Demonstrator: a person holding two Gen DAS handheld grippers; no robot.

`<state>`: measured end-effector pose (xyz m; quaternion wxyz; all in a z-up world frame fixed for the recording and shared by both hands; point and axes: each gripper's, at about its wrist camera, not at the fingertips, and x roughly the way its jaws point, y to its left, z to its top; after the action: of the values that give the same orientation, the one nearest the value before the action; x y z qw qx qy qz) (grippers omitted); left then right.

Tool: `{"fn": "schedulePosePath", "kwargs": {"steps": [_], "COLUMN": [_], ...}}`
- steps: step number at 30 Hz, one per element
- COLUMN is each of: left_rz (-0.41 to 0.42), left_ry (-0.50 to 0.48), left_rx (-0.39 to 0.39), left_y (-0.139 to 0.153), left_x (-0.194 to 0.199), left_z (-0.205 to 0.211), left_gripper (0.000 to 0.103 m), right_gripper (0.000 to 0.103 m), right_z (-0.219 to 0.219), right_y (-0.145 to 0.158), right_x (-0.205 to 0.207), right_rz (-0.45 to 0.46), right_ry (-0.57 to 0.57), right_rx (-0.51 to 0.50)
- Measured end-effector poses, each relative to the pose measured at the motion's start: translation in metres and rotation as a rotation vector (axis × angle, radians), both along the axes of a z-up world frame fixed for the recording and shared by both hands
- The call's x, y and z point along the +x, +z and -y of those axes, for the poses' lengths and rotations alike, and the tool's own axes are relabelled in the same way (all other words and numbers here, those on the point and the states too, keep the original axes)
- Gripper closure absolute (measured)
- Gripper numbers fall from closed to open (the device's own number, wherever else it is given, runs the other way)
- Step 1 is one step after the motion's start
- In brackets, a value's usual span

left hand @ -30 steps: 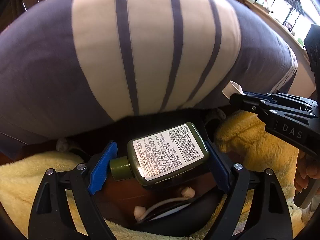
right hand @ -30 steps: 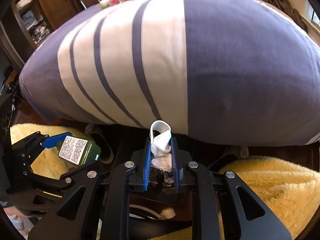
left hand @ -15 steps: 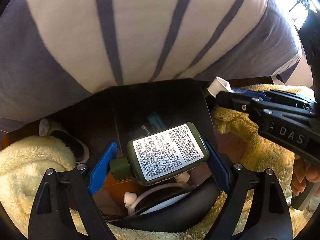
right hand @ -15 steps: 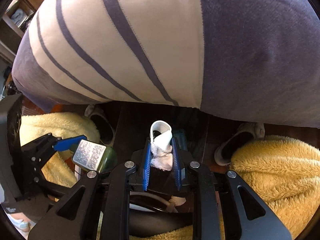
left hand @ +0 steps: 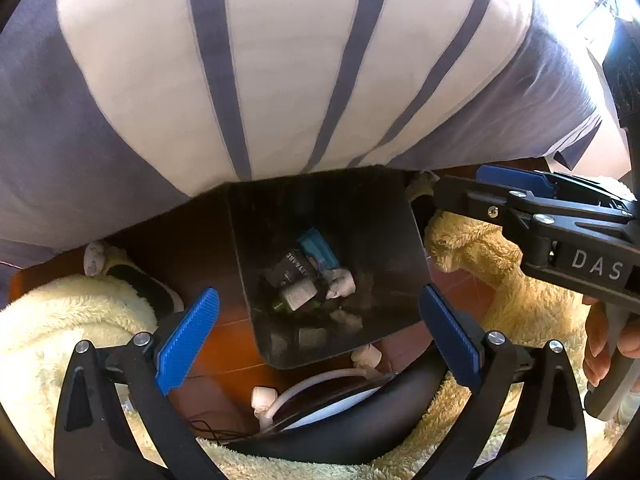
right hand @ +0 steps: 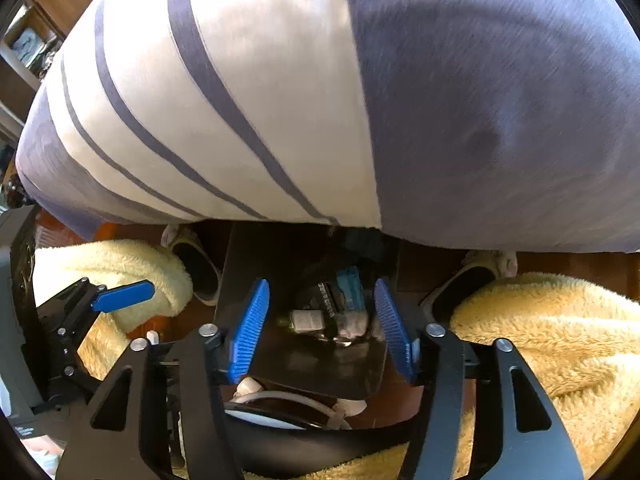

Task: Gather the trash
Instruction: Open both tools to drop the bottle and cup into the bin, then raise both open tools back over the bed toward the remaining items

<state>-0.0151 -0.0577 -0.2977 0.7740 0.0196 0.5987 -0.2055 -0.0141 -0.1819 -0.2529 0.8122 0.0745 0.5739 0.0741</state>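
A black trash bin (left hand: 404,240) stands on the wooden floor below both grippers; it also shows in the right wrist view (right hand: 248,264). Inside lie the small green bottle with a white label (left hand: 295,297) (right hand: 306,321), the white crumpled fabric scrap (left hand: 341,283) (right hand: 352,324), a blue packet (left hand: 318,249) and a black wrapper (left hand: 289,268). My left gripper (left hand: 318,340) is open and empty above the bin's near edge. My right gripper (right hand: 320,330) is open and empty over the bin; it also shows at the right of the left wrist view (left hand: 516,196).
A large purple-and-white striped cushion (left hand: 280,60) overhangs the bin's far side. Yellow fluffy fabric (right hand: 540,332) lies on both sides, with slippers (left hand: 132,276) (right hand: 476,276) on the floor. A black object with a white cord (left hand: 320,400) sits just below the grippers.
Both grippers opened over the bin. The green bottle dropped from the left one and the white scrap from the right one; both now lie inside the bin.
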Motion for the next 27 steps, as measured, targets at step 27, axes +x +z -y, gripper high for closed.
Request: {"fn": "schedulePosePath", "kwargs": {"steps": [27], "left_rz": [0.318], "left_ry": [0.057], "left_rx": [-0.031], "left_y": [0.132], "left_x": [0.0], "left_z": [-0.034], "left_gripper": [0.008], "right_gripper": [0.004], "right_z": [0.027], "right_y": [0.116], "right_x": [-0.006], "right_rz": [0.28], "right_ry": [-0.075], "right_rx": [-0.073]}}
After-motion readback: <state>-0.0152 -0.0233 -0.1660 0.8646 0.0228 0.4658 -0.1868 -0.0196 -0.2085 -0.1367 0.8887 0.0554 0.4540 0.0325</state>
